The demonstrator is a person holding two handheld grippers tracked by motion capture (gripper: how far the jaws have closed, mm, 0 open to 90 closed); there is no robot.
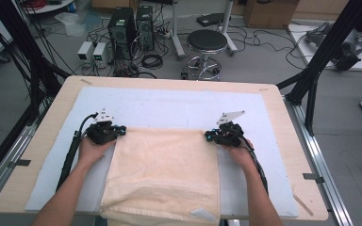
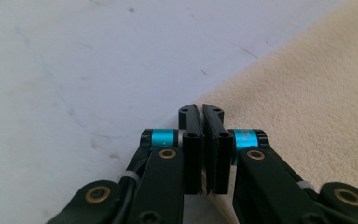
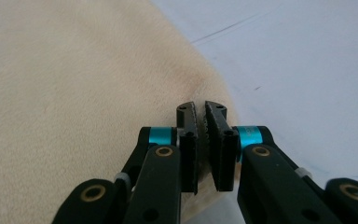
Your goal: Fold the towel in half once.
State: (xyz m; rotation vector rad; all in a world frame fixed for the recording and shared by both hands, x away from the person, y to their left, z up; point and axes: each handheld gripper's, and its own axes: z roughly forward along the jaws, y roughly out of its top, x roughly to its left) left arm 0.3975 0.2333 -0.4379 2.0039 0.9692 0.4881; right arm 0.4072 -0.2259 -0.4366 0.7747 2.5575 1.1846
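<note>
A: Towel (image 1: 165,172), cream and plush, is the biggest thing on the white mat (image 1: 169,106); it lies flat in the middle of the near half, and its near end hangs over the table (image 1: 283,122) edge towards the person.

B: How do you judge it will handle?

A: Soft and limp, I'd say, light for its spread. It won't hold a shape; lifted by one point it would sag and bunch. The pile looks grippy, not slippery, and nothing about it is fragile.

B: So where to take hold?

A: The two far corners, one per tool, so the edge stays taut between them. That's where the tools sit. The left gripper (image 1: 107,133) is at the far left corner and the right gripper (image 1: 224,134) at the far right one.

B: Their state?

A: Both are closed down to a sliver. In the left gripper view the left gripper (image 2: 203,112) straddles the towel's edge (image 2: 279,88), the pads nearly meeting. In the right gripper view the right gripper (image 3: 200,109) has cream cloth (image 3: 84,93) showing in the narrow gap between its toothed pads, so that corner looks pinched.

B: What's unclear?

A: How much cloth the left one has caught; its own jaws hide the nip. The overhanging end is cut off at the bottom of the high view, and a pale patch (image 1: 202,214) near there is too small to identify.
</note>
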